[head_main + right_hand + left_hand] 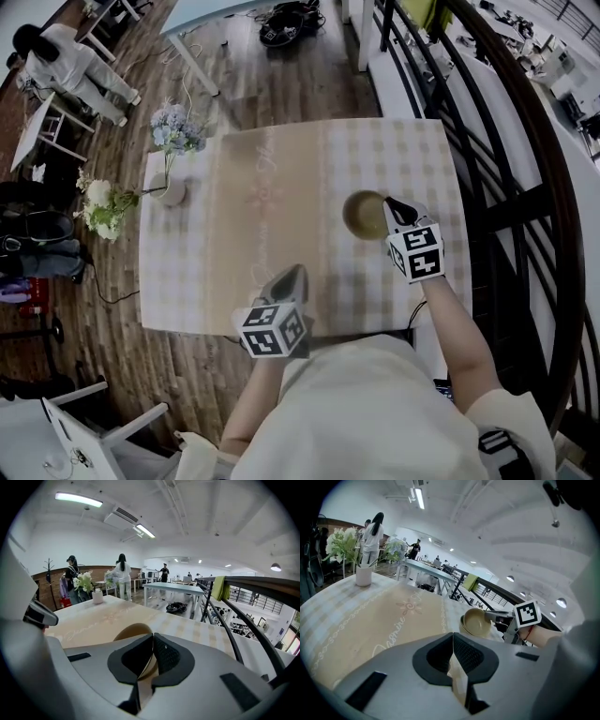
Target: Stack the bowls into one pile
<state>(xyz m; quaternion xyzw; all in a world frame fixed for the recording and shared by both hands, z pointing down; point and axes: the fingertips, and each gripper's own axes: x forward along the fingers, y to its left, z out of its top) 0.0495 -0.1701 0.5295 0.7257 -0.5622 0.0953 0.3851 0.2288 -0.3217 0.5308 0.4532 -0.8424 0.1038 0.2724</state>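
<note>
Tan bowls (364, 215) stand right of the table's middle. In the left gripper view the upper bowl (477, 621) leans tilted over a lower bowl (463, 626) under it. My right gripper (390, 209) is shut on the upper bowl's right rim; in the right gripper view that bowl's rim (131, 631) runs between the closed jaws of the right gripper (152, 641). My left gripper (292, 274) hovers near the table's front edge, well apart from the bowls. The left gripper (453, 642) is shut with nothing in it.
A white vase (170, 192) with flowers (177, 130) stands at the table's left side on a checked cloth with a beige runner (267, 197). A dark railing (511, 202) runs close along the right. People stand far off at the back left (70, 61).
</note>
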